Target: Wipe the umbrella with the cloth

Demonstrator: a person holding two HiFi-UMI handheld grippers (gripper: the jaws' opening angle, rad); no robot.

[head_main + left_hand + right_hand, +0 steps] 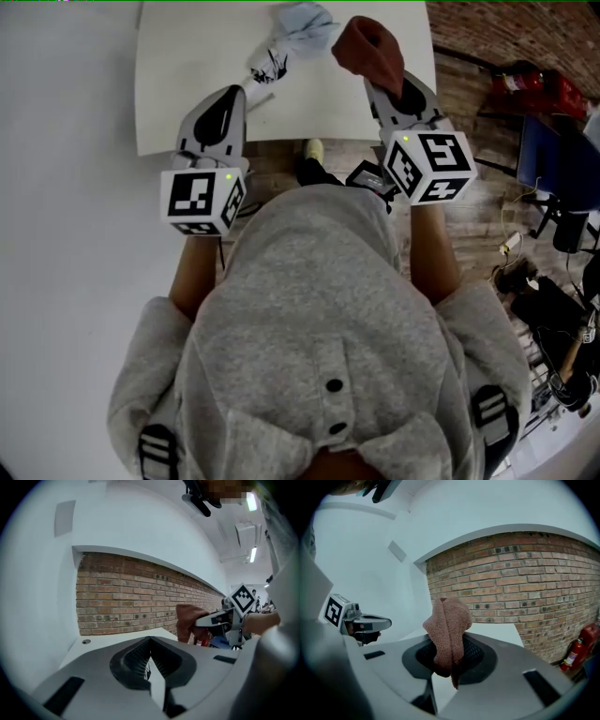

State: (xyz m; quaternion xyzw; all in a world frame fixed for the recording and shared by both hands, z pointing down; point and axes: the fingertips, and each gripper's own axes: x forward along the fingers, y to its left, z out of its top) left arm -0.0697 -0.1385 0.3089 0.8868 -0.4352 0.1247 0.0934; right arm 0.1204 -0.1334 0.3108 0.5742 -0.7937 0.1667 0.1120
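Umbrella (286,42) folded on the white table (187,84), cloth (370,52) raised beside it.
At upper centre the patterned umbrella lies on the tabletop, just beyond the left gripper (150,644), whose jaws are clenched together; a sliver of patterned fabric shows in their slit. The right gripper (386,94) grasps the brown cloth, upper right of centre. A brick wall (525,588) backs the table, a wooden floor (478,103) lies below, and a fire extinguisher (574,653) stands at lower right.

Rust-brown cloth (449,625) bunched in right hand-held gripper (451,665); folded pale umbrella (286,42) seemingly pinched in left hand-held gripper (150,663).
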